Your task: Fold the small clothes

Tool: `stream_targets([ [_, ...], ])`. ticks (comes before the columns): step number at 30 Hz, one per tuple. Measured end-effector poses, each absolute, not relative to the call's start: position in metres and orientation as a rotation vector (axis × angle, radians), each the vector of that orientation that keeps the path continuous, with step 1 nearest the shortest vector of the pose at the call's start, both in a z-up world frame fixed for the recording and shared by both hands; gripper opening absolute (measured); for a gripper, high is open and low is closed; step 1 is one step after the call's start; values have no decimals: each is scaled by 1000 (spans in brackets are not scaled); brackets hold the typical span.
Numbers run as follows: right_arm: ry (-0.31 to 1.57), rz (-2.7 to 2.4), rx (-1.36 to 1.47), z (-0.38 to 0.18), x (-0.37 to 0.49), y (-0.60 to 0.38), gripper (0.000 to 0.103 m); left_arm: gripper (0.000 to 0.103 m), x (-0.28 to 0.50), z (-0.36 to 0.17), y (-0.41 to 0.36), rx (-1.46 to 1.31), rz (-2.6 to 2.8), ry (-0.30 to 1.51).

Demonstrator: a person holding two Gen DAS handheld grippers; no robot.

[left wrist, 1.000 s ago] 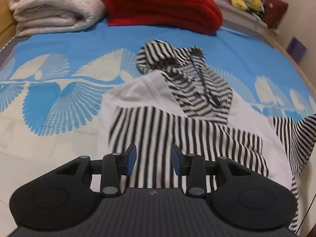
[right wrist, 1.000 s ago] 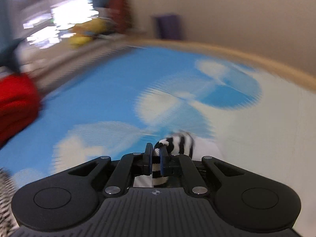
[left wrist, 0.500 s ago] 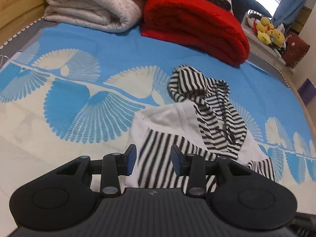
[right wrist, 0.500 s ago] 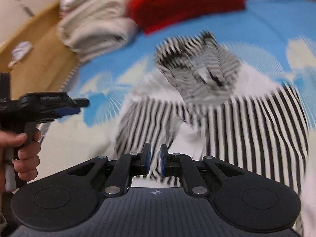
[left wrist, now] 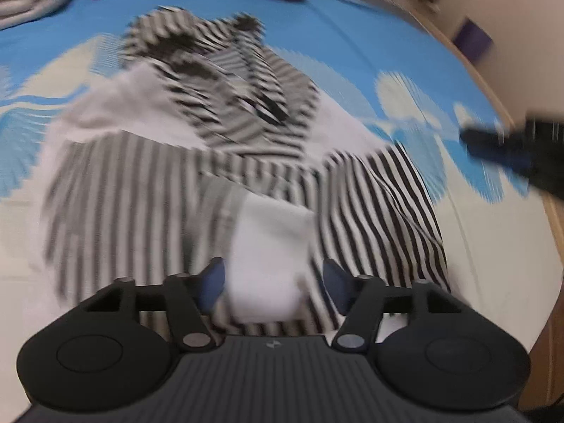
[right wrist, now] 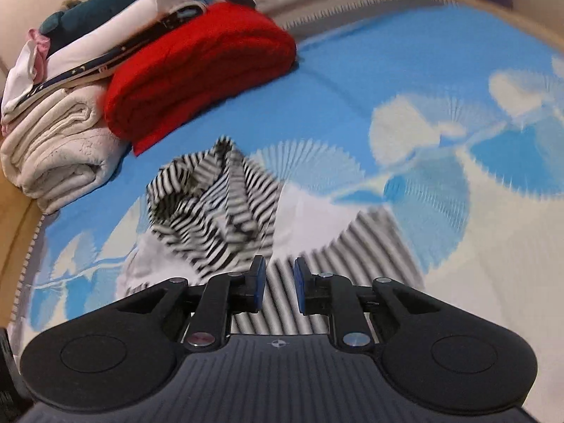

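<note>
A small black-and-white striped hoodie with white panels (left wrist: 218, 162) lies flat on the blue and cream patterned bedspread, hood at the far end, both sleeves folded in over the body. My left gripper (left wrist: 271, 282) is open and empty, low over the hem near a white folded cuff (left wrist: 271, 232). My right gripper (right wrist: 278, 283) is open and empty above the hoodie (right wrist: 225, 204), its jaws a small gap apart. It also shows blurred at the right edge of the left wrist view (left wrist: 511, 151).
A folded red blanket (right wrist: 201, 70) and a folded cream blanket (right wrist: 60, 151) lie behind the hoodie, with a pile of clothes (right wrist: 116, 35) on top. The wooden bed edge (left wrist: 493, 105) runs along the right. Both views are motion-blurred.
My right gripper let go of the striped sleeve, which now lies folded on the body, and its jaws opened. My left gripper moved closer over the hem and opened wider.
</note>
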State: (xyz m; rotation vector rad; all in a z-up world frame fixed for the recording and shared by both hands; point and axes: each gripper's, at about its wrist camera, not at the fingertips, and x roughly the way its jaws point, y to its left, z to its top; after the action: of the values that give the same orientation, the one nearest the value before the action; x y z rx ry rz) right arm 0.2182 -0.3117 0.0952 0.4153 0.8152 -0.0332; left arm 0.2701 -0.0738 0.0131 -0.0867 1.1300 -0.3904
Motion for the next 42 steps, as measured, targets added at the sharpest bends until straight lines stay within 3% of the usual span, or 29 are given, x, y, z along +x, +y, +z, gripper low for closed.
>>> stream_targets([
  [5, 828, -45, 450, 96, 221, -330, 19, 68, 266, -27, -100, 75, -348, 1179],
  [6, 828, -43, 452, 94, 222, -331, 19, 49, 266, -28, -98, 99, -331, 1164],
  [7, 826, -46, 447, 94, 221, -332, 19, 22, 266, -27, -94, 102, -300, 1155],
  [8, 828, -50, 442, 94, 221, -332, 19, 14, 267, -21, -84, 84, -268, 1156],
  [16, 922, -43, 490, 78, 216, -328, 19, 9, 251, 46, 20, -189, 30, 1046],
  [18, 946, -61, 499, 73, 215, -324, 19, 3, 243, 52, 53, -276, 87, 1048],
  [24, 987, -60, 536, 65, 217, -312, 19, 5, 262, 48, 109, -488, 53, 1115],
  [27, 982, -55, 528, 67, 218, -305, 19, 12, 283, 29, 119, -620, -67, 1160],
  [33, 958, -62, 518, 72, 223, -304, 19, 36, 304, -10, 98, -493, -115, 1194],
  [37, 947, -67, 498, 74, 225, -309, 19, 43, 309, -22, 91, -429, -107, 1187],
  [42, 956, -77, 525, 70, 228, -319, 19, 42, 312, -36, 81, -384, -117, 1191],
])
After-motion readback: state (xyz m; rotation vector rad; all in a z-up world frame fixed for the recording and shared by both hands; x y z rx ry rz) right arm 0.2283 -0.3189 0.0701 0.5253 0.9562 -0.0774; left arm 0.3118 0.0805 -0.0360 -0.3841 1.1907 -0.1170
